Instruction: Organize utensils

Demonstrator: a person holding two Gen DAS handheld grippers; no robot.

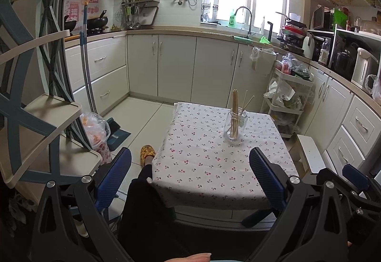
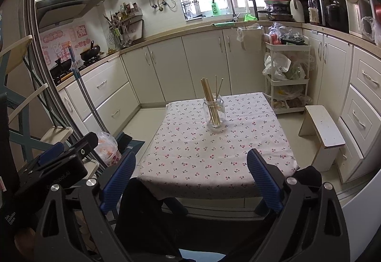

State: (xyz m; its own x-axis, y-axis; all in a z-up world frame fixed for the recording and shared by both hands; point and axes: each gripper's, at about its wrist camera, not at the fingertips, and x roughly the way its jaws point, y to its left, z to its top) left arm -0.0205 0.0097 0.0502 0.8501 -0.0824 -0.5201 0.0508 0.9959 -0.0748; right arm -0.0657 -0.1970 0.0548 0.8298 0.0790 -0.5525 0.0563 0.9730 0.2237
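Kitchen table (image 1: 214,166) holds just a jar (image 1: 235,127) of chopsticks (image 1: 235,105) at 12 o'clock. Both hand-held grippers, left (image 1: 190,178) and right (image 2: 190,181), sit wide apart, empty. Clip those leaning sticks and the glass probably tips over.

Cherry-print clothed table (image 2: 190,157) bearing chopstick jar (image 2: 214,114).

green bottle (image 1: 232,17): "AXE" | left gripper (image 2: 59,162) body: "Data Acquisition System"

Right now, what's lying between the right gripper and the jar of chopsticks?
Nothing: in the right wrist view, only bare cherry-print tablecloth lies between the right gripper and the jar.
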